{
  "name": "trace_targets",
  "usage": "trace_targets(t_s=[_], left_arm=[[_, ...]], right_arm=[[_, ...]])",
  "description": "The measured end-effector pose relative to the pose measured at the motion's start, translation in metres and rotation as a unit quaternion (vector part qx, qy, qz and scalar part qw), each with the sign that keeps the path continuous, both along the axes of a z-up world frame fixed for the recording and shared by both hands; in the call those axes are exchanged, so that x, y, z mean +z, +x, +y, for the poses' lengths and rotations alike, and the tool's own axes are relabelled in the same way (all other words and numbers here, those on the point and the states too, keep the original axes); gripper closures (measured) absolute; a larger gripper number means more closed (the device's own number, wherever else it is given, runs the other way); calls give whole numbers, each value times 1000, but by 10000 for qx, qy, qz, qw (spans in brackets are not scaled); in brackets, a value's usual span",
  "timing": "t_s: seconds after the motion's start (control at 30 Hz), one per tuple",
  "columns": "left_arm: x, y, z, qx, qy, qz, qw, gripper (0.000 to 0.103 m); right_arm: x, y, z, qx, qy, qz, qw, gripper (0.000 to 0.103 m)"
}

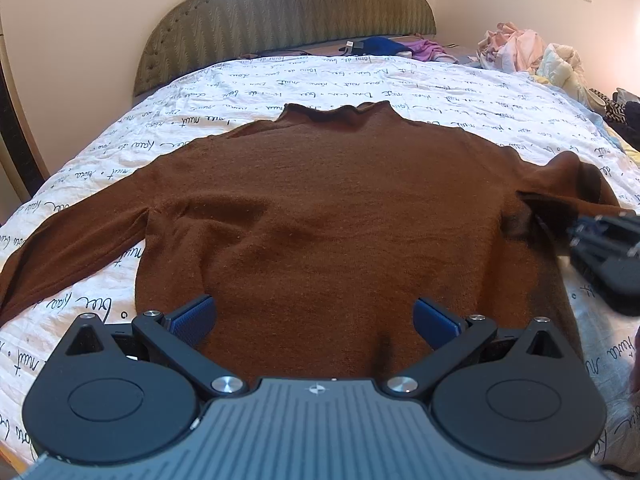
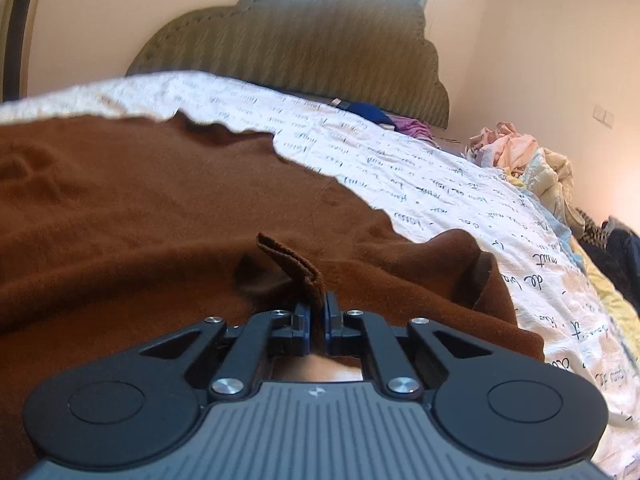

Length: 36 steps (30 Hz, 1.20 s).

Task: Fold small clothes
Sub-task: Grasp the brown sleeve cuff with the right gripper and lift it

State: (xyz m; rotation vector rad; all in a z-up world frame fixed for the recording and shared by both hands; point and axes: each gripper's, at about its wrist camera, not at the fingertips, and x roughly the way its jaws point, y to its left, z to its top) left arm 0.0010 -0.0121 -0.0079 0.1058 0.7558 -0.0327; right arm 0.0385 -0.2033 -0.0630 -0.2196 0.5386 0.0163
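A big bed with a white quilt covered in black writing (image 1: 360,76) holds a brown knitted long-sleeved sweater (image 1: 320,200). The sweater lies flat in the middle of the bed, neck toward the green padded headboard (image 1: 280,8). A heap of pale clothes (image 1: 520,48) sits at the bed's far right corner. The fold is just starting, I think. The right claw (image 2: 317,312) points down a little and is pinching a bit of the right sleeve (image 2: 296,268). Next it should carry that sleeve across the sweater's body. The left claw (image 1: 314,318) tilts down over the bottom hem, open and holding nothing.
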Motion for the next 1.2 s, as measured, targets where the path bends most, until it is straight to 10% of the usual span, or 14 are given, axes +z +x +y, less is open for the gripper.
trace_targets(t_s=[0.23, 0.37, 0.57, 0.7, 0.8, 0.83, 0.9, 0.97, 1.2], left_arm=[[-1, 0, 0, 0, 17, 12, 10000, 0], [-1, 1, 1, 38, 1, 33, 10000, 0], [0, 0, -1, -7, 47, 0, 10000, 0], [-1, 1, -2, 5, 78, 17, 10000, 0], [-1, 1, -3, 3, 69, 37, 10000, 0], [-2, 1, -3, -8, 79, 34, 10000, 0], [-2, 1, -5, -48, 120, 31, 9999, 0], [-3, 0, -7, -86, 172, 29, 9998, 0], [-3, 0, -7, -55, 166, 32, 9998, 0]], right_arm=[[45, 5, -122, -1145, 1275, -594, 9834, 97], [53, 0, -219, -2337, 1699, -896, 9532, 97], [25, -33, -350, -4183, 2508, -1021, 8670, 97], [-17, -66, -401, -4473, 4022, -824, 7946, 95], [-40, -90, -395, -4255, 5166, -880, 7378, 67], [-43, -92, -389, -4090, 5387, -911, 7309, 43], [-46, -96, -377, -3723, 5562, -1217, 7329, 29], [-44, -86, -372, -3915, 5381, -1076, 7387, 31], [-63, -58, -392, -3837, 5915, -1632, 6901, 38]])
